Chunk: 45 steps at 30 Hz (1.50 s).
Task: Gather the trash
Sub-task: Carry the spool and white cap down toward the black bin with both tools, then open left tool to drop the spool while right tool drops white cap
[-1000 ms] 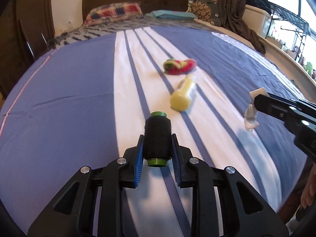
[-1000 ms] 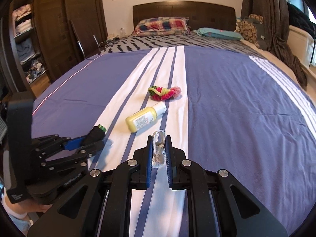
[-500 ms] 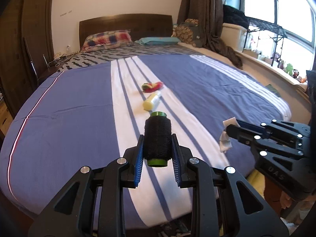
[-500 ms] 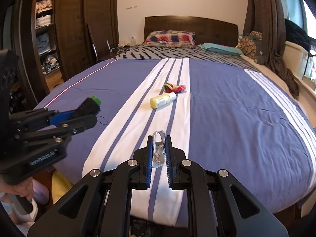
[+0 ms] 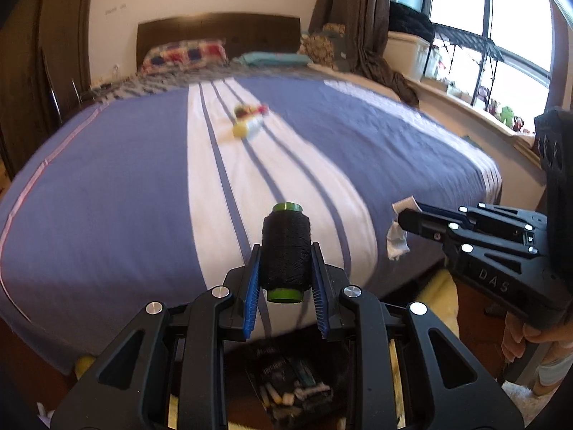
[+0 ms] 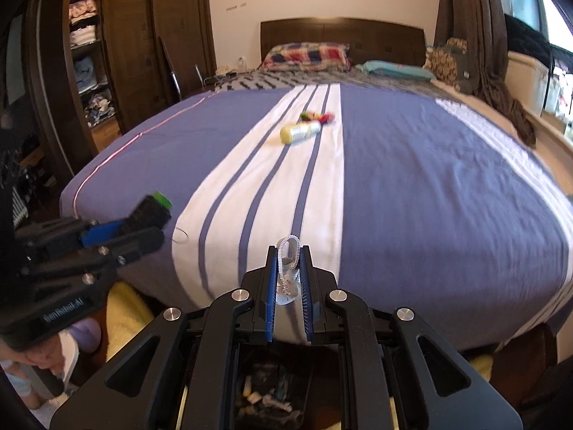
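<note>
Left claw point(image 5: 285, 279) clamped on black spool point(image 5: 285, 251), green core ends showing, held above the bed's point(image 5: 107, 197) foot edge. Right claw point(image 6: 289, 279) clamped on crumpled clear wrapper point(image 6: 288, 268), also over the foot edge. Below both claws on the floor: dark bin point(image 6: 272, 390) with scraps inside. Far up the bed's white stripe: yellow bottle point(image 6: 299, 132), colourful wad point(image 6: 317, 116) just behind it, well apart from both claws.

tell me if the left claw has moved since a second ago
Yes. The left claw, shut on the black thread spool, has pulled back from the yellow bottle toward the foot of the bed.
</note>
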{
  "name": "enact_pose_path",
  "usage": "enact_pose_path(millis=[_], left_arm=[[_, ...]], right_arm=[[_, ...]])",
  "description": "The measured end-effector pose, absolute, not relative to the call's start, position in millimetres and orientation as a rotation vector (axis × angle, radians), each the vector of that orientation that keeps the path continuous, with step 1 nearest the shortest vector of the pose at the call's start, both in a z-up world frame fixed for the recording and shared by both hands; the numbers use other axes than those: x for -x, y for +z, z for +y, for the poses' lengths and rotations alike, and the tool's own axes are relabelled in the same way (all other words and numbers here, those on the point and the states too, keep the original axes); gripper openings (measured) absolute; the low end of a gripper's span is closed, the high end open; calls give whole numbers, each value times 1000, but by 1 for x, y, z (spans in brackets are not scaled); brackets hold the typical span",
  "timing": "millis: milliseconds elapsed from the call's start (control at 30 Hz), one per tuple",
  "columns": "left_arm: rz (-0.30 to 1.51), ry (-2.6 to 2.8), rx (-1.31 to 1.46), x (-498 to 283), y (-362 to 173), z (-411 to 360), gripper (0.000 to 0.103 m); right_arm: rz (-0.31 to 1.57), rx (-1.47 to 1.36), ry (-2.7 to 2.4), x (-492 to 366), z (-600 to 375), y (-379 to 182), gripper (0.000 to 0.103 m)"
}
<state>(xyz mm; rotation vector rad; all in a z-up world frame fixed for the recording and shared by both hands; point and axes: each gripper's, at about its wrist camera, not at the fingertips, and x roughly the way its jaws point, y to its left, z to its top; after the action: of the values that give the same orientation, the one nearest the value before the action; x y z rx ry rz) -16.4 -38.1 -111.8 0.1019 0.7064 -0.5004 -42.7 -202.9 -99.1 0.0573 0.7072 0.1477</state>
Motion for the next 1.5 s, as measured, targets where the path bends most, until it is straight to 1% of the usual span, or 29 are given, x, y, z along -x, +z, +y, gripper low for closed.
enact_pose_path(millis=[467,933,1200,1367,1400,1500], left_arm=[[989,-469,-110,22,-228,-26,24],[1237,-480,-133,16,-314,-37,24],[1328,-486,-128,8,-343,-43,24],[1360,-486,-124,2,-351,-44,25],[1364,-485,-124,3,-354,-45,25],[1374,-483,-120,2,-358,-45,25]], right_arm=[[921,-81,146,52,-195,-186,13],[1108,-118,172,43,-187,-256,13],[1223,-159,193,36,-185,-296,13],[1246,-152,204,28,-177,-302,13],[1249,-150,206,27,-176,-304,16],[1257,-144,208,26,-174,-305,16]])
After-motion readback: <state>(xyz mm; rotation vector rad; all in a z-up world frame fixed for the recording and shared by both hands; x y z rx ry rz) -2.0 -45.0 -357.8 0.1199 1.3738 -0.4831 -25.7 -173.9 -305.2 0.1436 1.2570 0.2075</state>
